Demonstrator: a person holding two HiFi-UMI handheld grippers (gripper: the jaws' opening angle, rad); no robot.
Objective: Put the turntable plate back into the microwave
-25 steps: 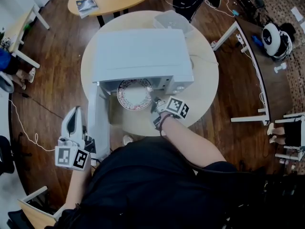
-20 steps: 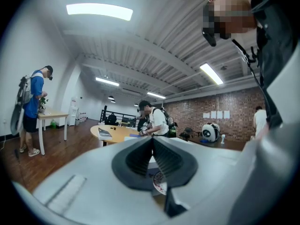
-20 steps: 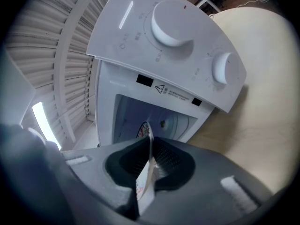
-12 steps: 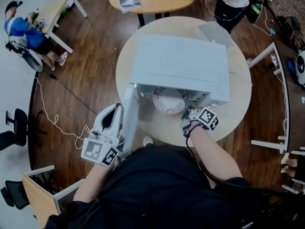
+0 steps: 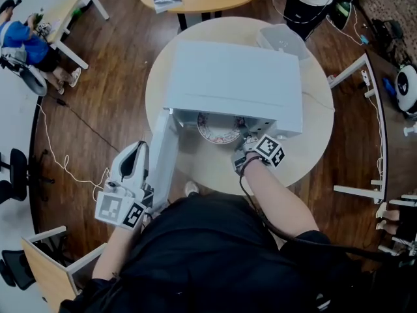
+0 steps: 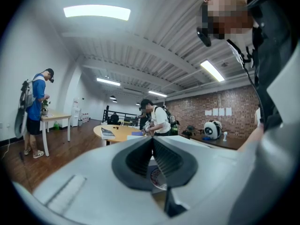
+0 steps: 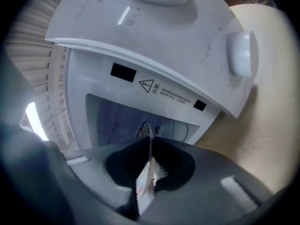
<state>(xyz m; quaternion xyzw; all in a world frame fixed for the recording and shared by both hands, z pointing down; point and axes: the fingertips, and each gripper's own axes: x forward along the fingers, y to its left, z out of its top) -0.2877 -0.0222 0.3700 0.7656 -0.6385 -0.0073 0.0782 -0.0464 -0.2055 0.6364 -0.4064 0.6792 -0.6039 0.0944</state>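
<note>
The turntable plate (image 5: 218, 128) is halfway into the mouth of the microwave (image 5: 234, 77), with your right tool (image 5: 244, 146) clamped on its near rim. Step in hand, as judged: insertion. Next, push it deeper, keep it level, seat it on the cavity floor, then release. Your left tool (image 5: 132, 165), jaws together and empty, sits beside the open door (image 5: 163, 150).

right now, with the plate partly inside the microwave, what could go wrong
1. The right claw pinches the plate only by its rim, so it could slip or tip on the way in.
2. That claw sits close to the control-panel side of the microwave opening and may knock the frame.
3. The left claw is shut on nothing beside the open door, so the door might swing.
</note>
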